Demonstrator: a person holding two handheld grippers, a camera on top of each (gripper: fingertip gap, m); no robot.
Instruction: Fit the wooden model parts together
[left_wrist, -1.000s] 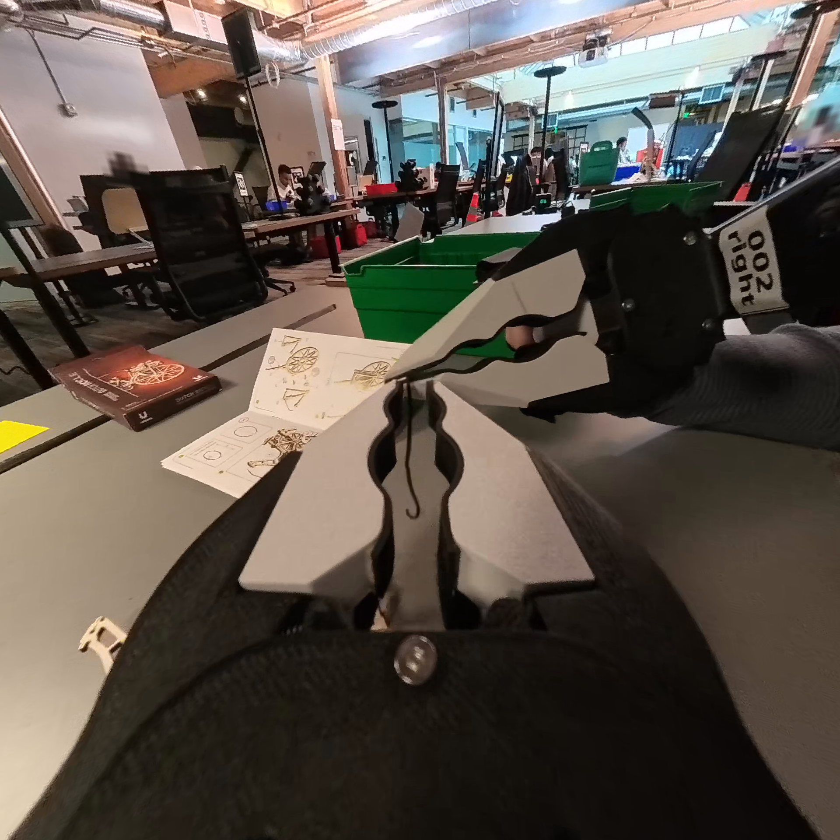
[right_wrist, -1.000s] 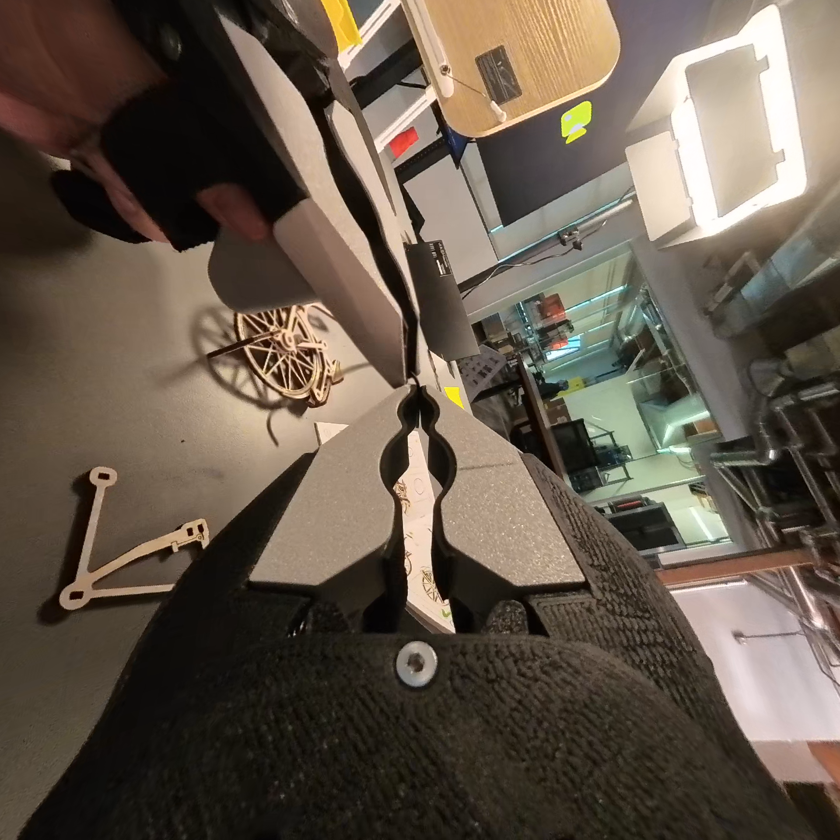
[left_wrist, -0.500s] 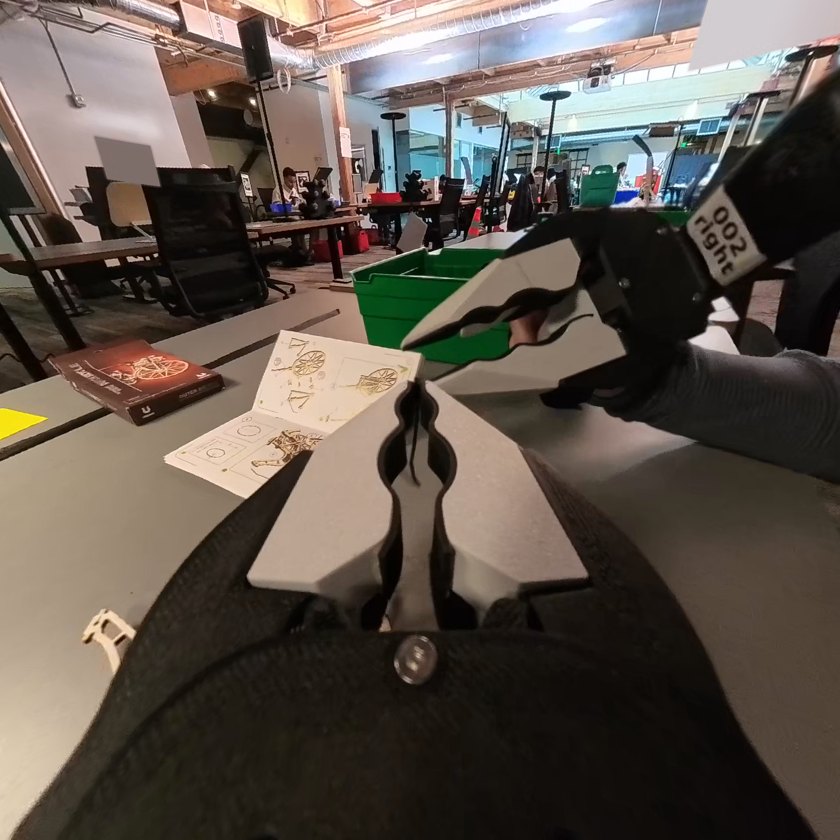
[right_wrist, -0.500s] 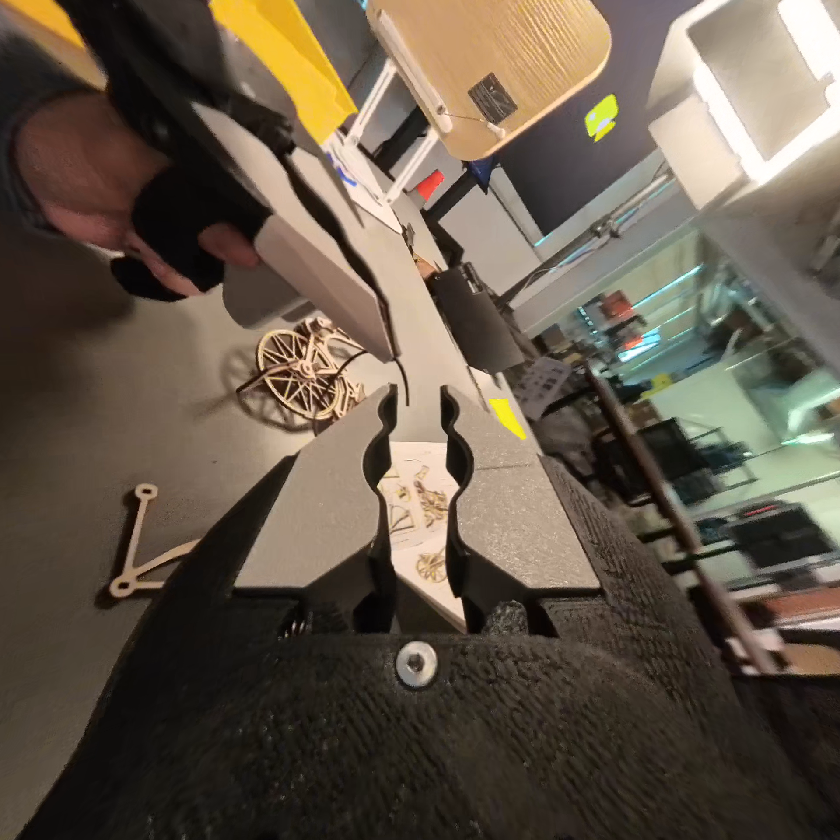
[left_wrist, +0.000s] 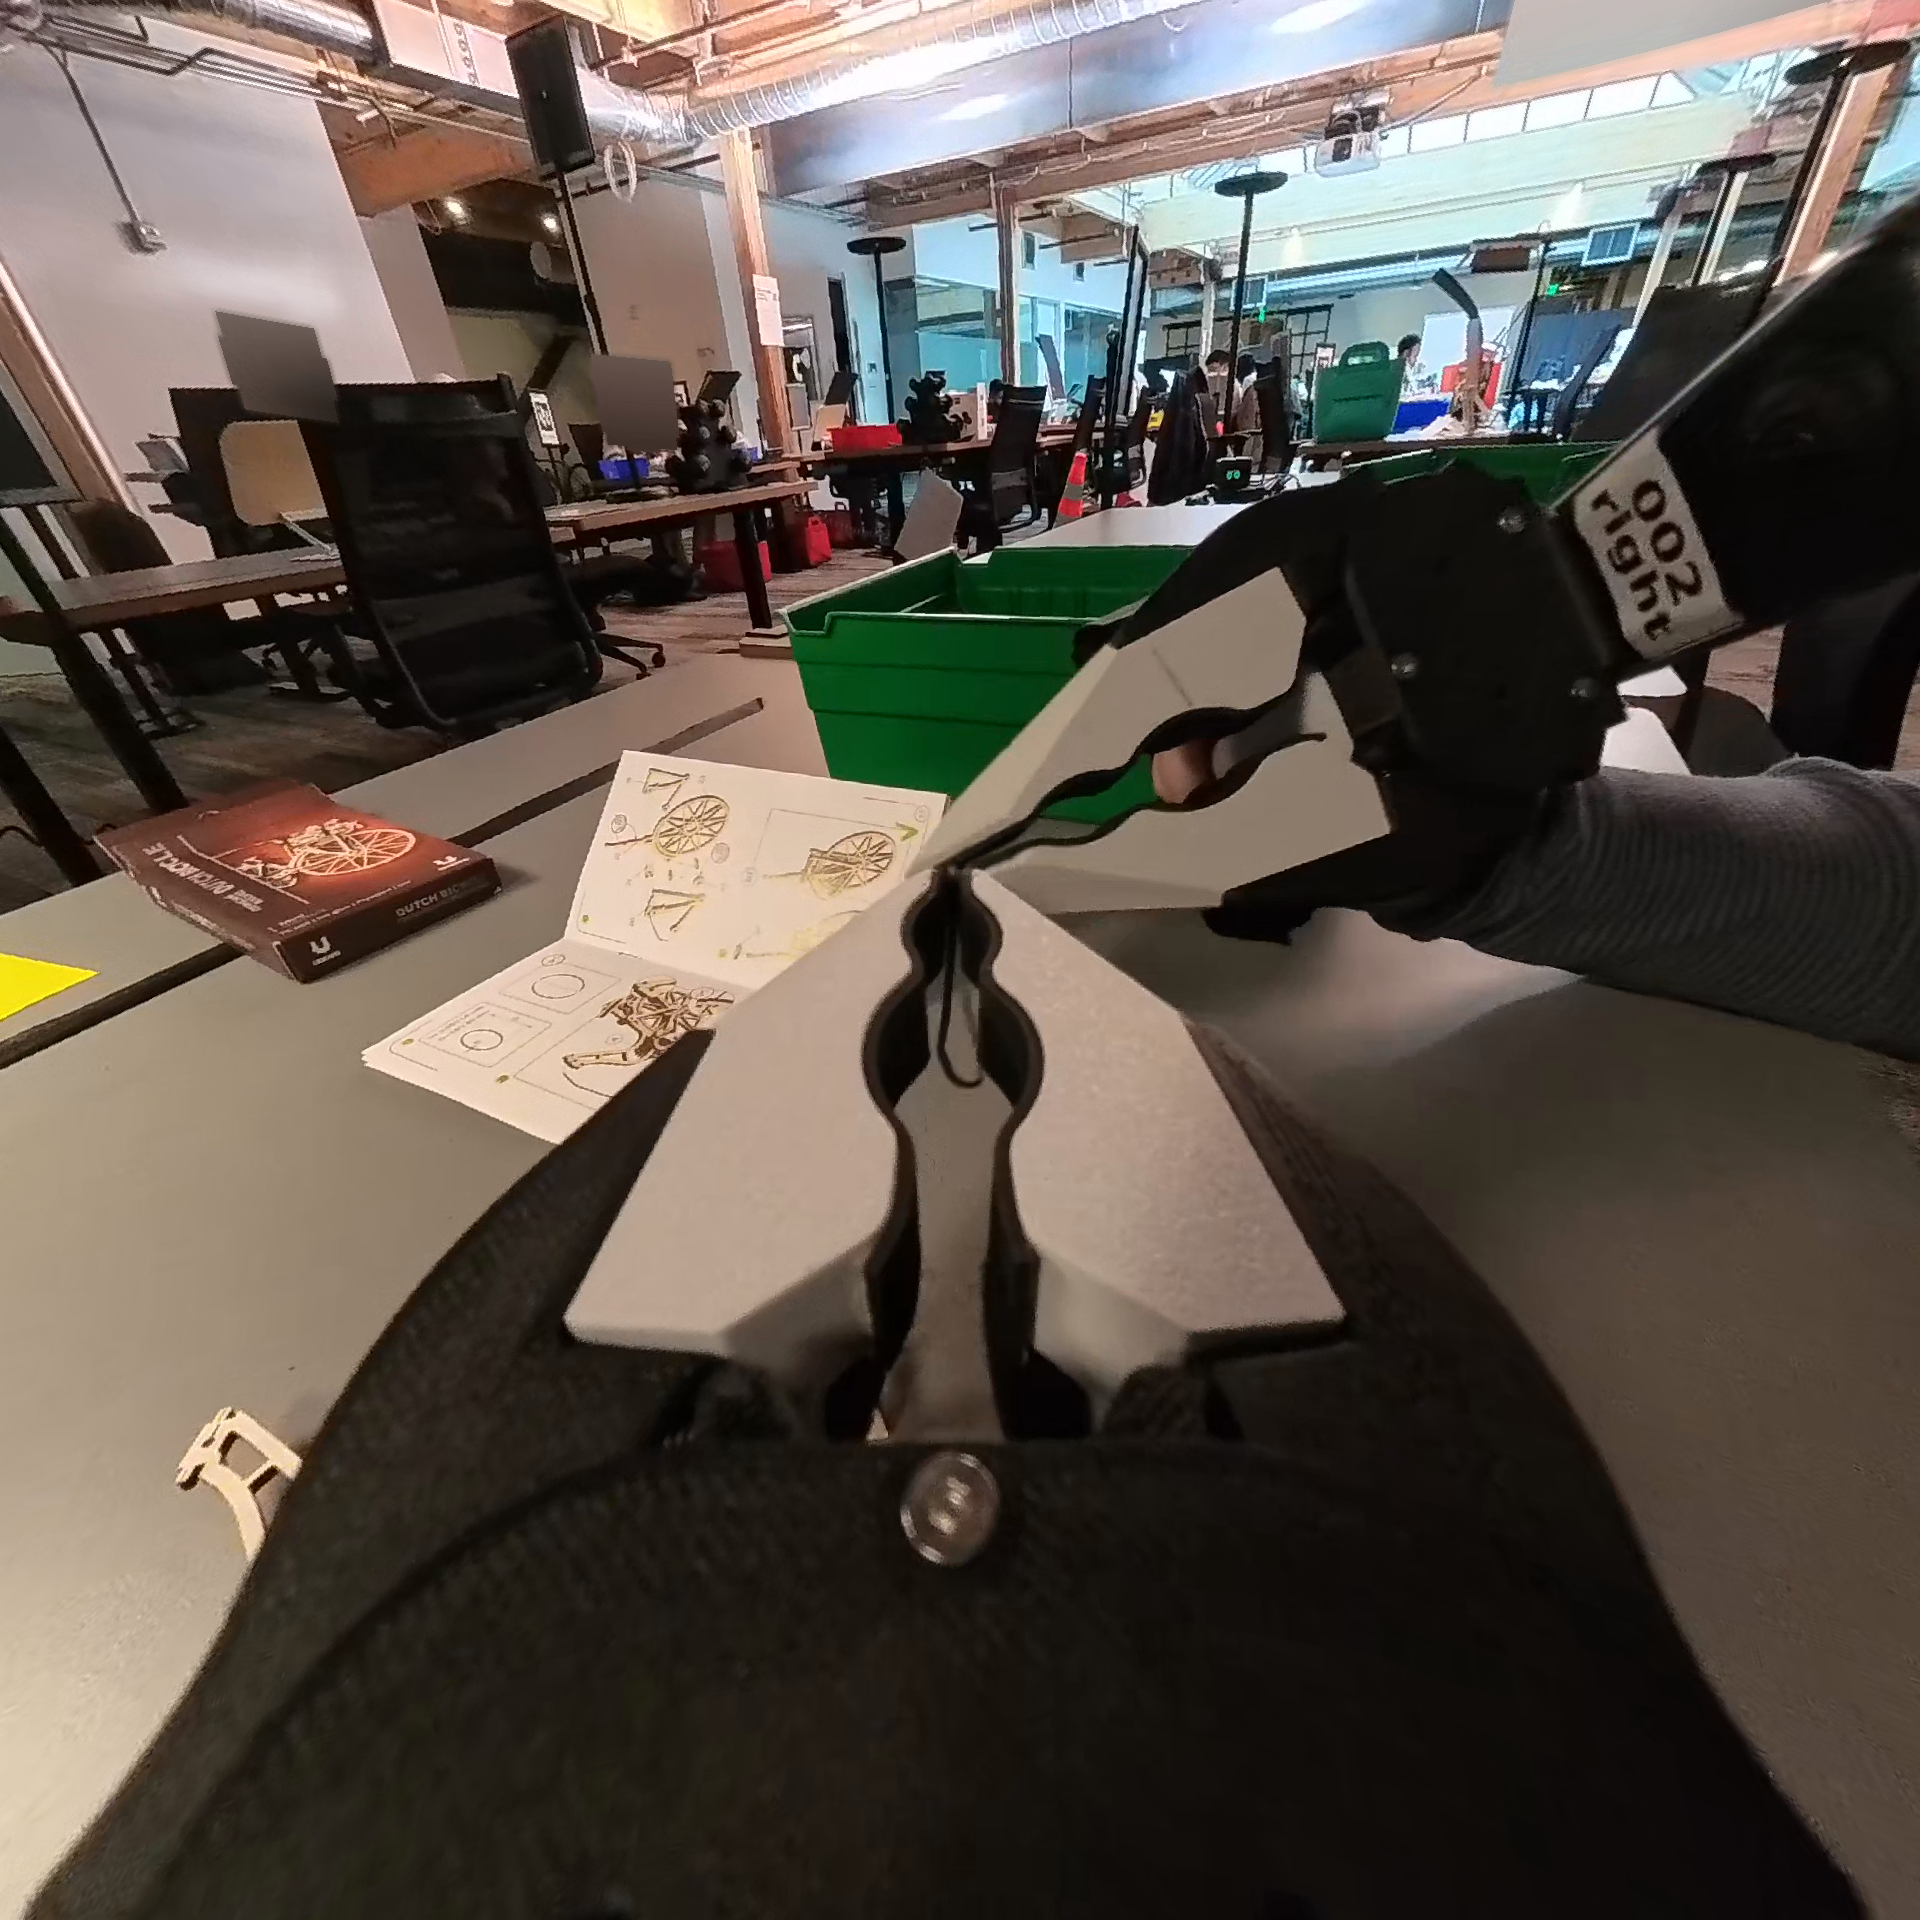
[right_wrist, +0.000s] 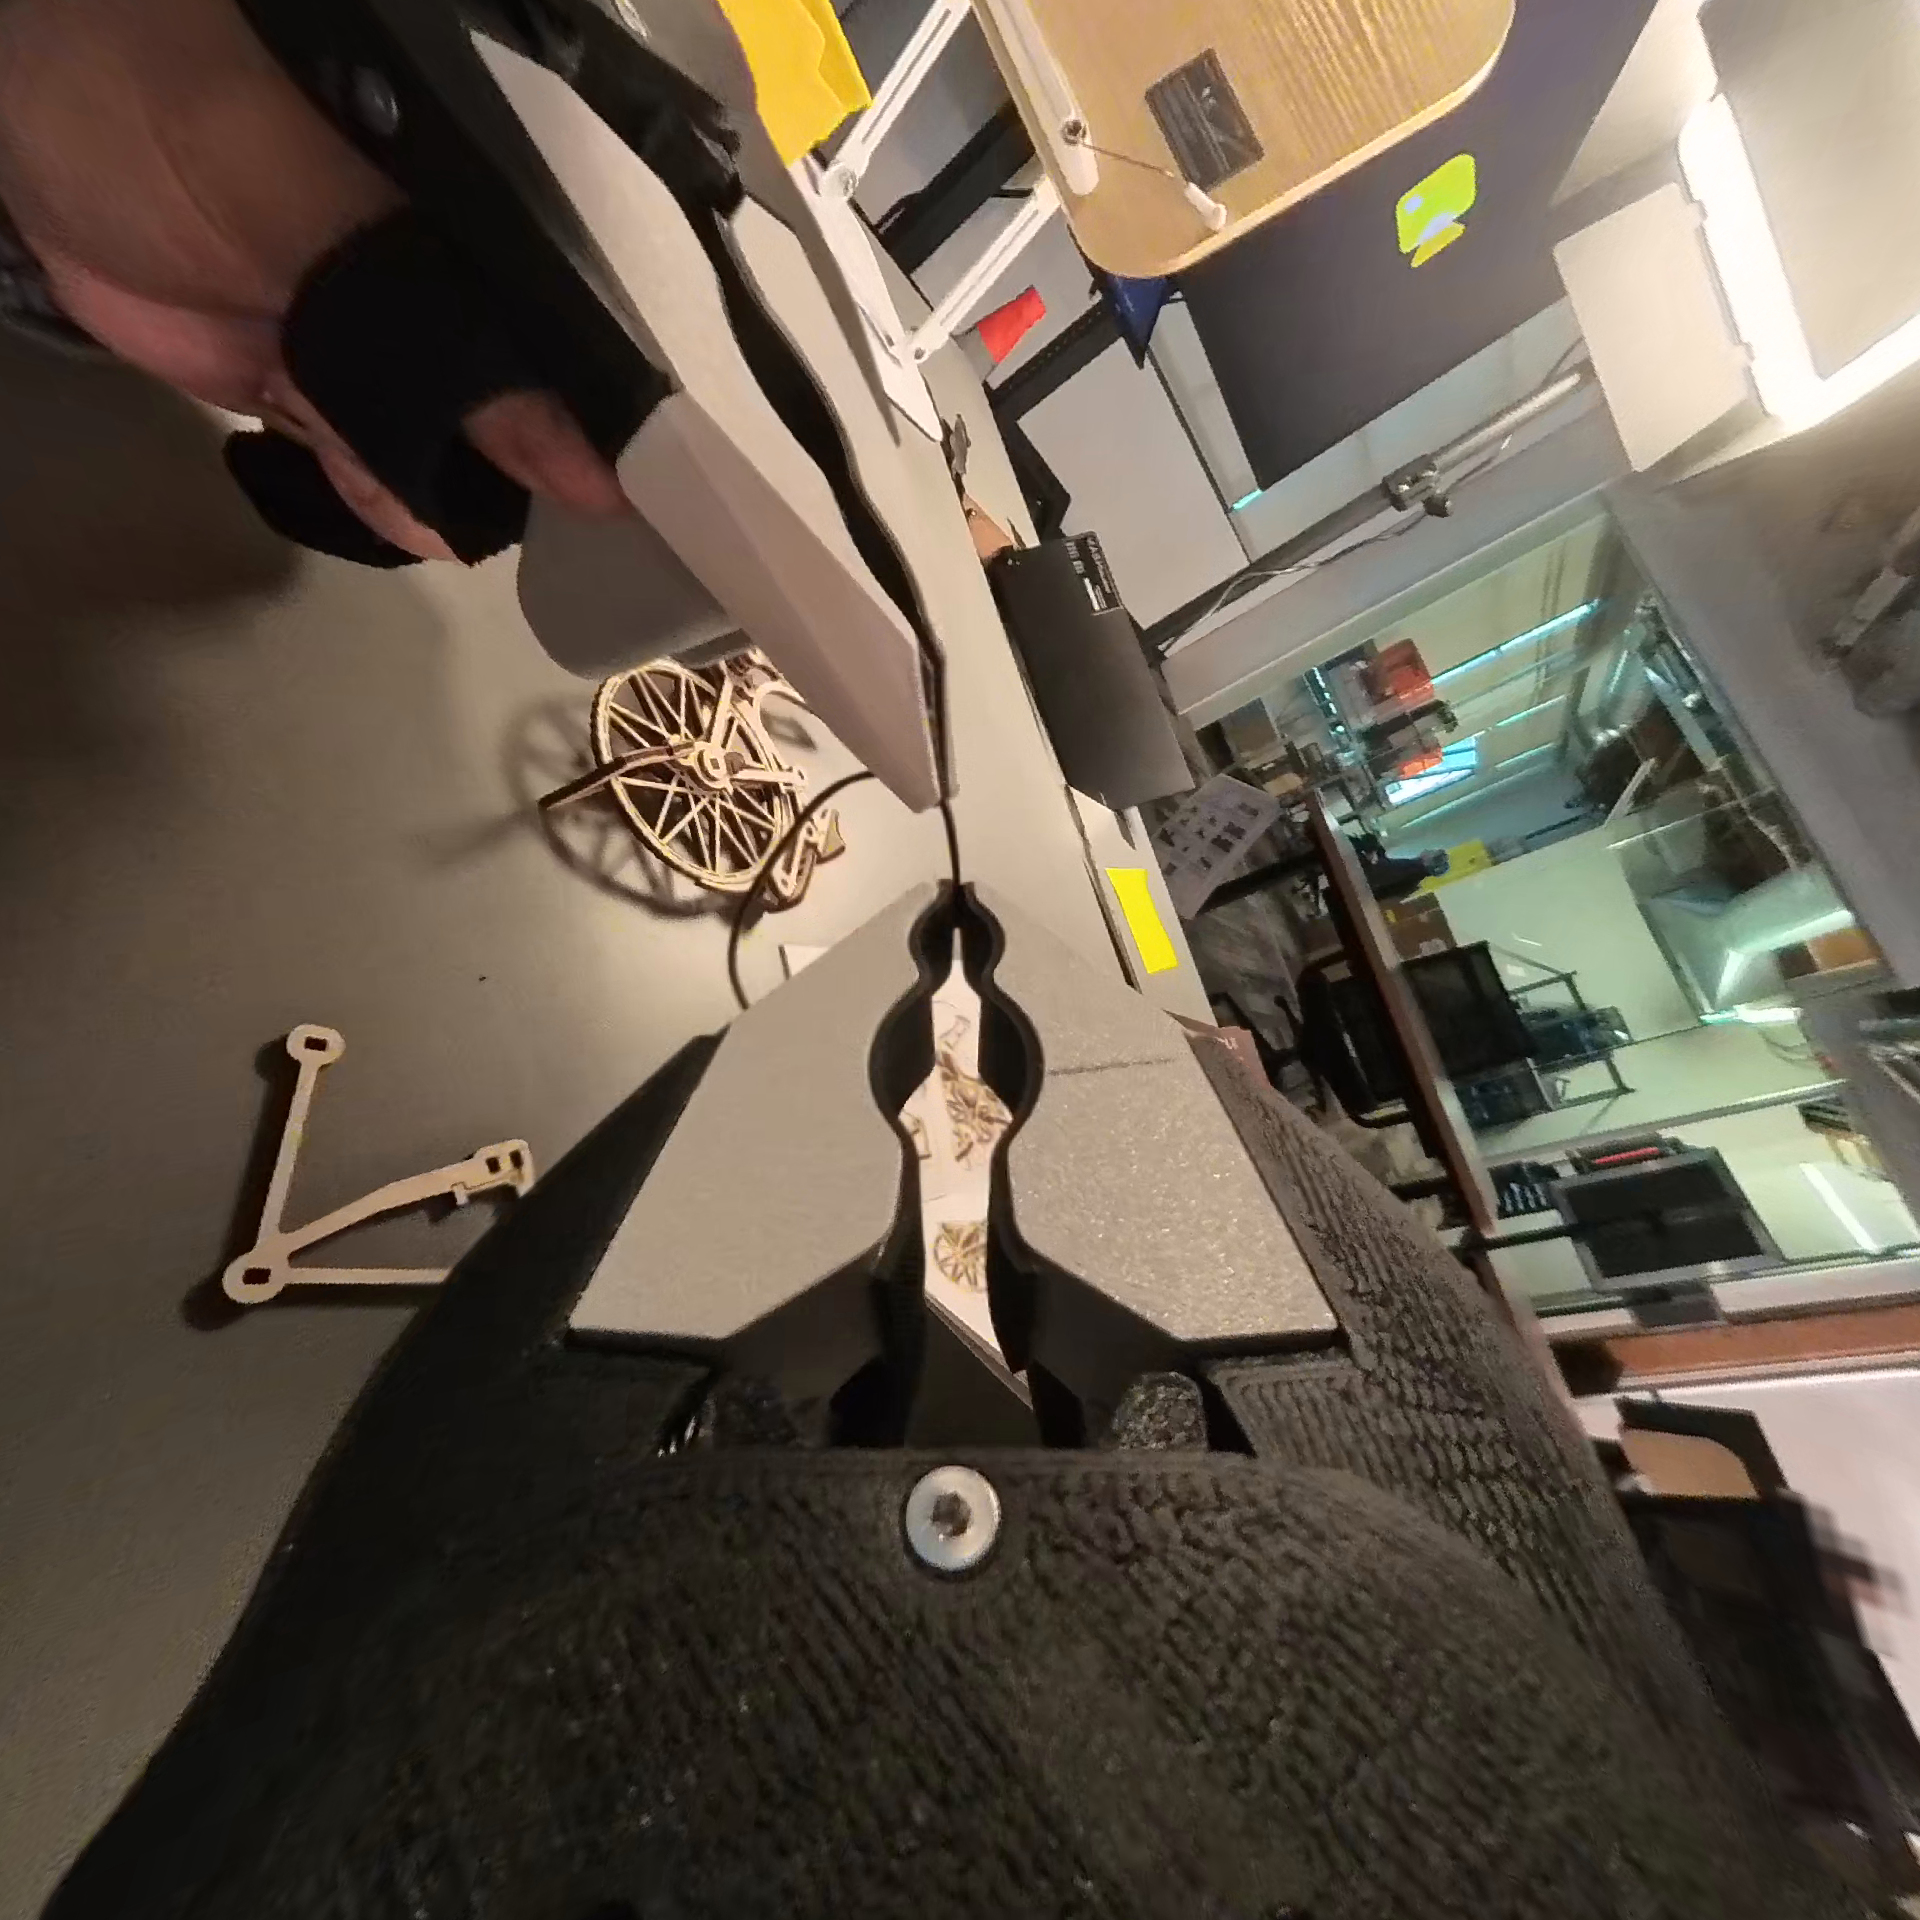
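Observation:
A thin black cord (right_wrist: 948, 842) runs between the tips of both grippers. My left gripper (left_wrist: 953, 885) is shut on it, and a loose end (left_wrist: 943, 1013) hangs between its fingers. My right gripper (right_wrist: 951, 894) is shut on the same cord, tip to tip with the left gripper (right_wrist: 935, 795). In the left wrist view the right gripper (left_wrist: 940, 862) comes in from the upper right. A wooden spoked wheel assembly (right_wrist: 691, 769) lies on the grey table beneath the left gripper, with a slack loop of cord (right_wrist: 740, 935) beside it. A V-shaped wooden frame part (right_wrist: 312, 1216) lies nearer.
An open instruction booklet (left_wrist: 707, 914) and a dark box (left_wrist: 301, 883) lie on the table (left_wrist: 208, 1143) ahead left. A green bin (left_wrist: 956, 675) stands behind them. A small wooden piece (left_wrist: 234, 1465) lies at the near left. Office chairs and desks stand beyond. My two grippers' fingertips are within a few centimetres of each other.
Half a second ago my right gripper was open and apart from the left. It has moved back to the left gripper's tip and shut on the cord.

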